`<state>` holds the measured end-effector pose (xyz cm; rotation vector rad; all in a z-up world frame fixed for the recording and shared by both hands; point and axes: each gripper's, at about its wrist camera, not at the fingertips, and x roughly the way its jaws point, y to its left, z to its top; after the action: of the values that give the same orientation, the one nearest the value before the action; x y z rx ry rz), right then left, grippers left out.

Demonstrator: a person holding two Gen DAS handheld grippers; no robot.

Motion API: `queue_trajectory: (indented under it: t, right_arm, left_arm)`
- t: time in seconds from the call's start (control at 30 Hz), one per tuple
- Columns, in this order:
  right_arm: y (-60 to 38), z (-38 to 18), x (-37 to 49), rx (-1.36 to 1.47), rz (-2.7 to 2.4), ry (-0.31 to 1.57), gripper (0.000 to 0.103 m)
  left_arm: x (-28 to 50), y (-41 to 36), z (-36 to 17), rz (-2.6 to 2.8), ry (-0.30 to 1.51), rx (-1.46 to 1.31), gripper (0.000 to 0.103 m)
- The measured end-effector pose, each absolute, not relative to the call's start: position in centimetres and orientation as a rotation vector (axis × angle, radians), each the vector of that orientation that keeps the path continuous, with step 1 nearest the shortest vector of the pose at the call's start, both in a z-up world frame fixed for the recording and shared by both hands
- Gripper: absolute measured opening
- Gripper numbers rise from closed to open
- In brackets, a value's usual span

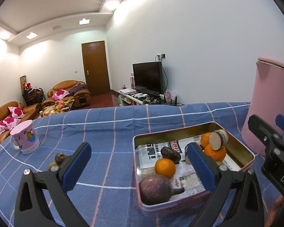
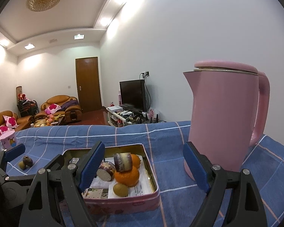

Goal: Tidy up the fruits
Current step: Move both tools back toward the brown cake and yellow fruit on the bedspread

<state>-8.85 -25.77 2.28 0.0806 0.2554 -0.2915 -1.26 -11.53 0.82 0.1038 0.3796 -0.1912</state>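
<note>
Oranges [image 1: 165,168] and purple fruits gathered in pink rectangular metal tin [image 1: 250,156]; two small fruits [image 1: 58,159] left near cloth's left edge. Left gripper [image 1: 140,168] and right gripper [image 2: 143,167] held wide, empty.

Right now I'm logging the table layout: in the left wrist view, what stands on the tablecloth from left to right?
pink cartoon mug → small dark fruit with a yellowish one beside it → pink tin holding the gathered fruit → pink kettle.
</note>
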Motion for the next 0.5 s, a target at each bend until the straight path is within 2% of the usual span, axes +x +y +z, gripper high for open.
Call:
queue_trajectory:
  t: [0.5]
  right_arm:
    - [-22.7, 2.0, -9.0, 0.132, -0.285, 0.290, 0.086]
  left_arm:
    - [-1.7, -7.4, 0.5, -0.165, 0.409, 0.070, 0.103]
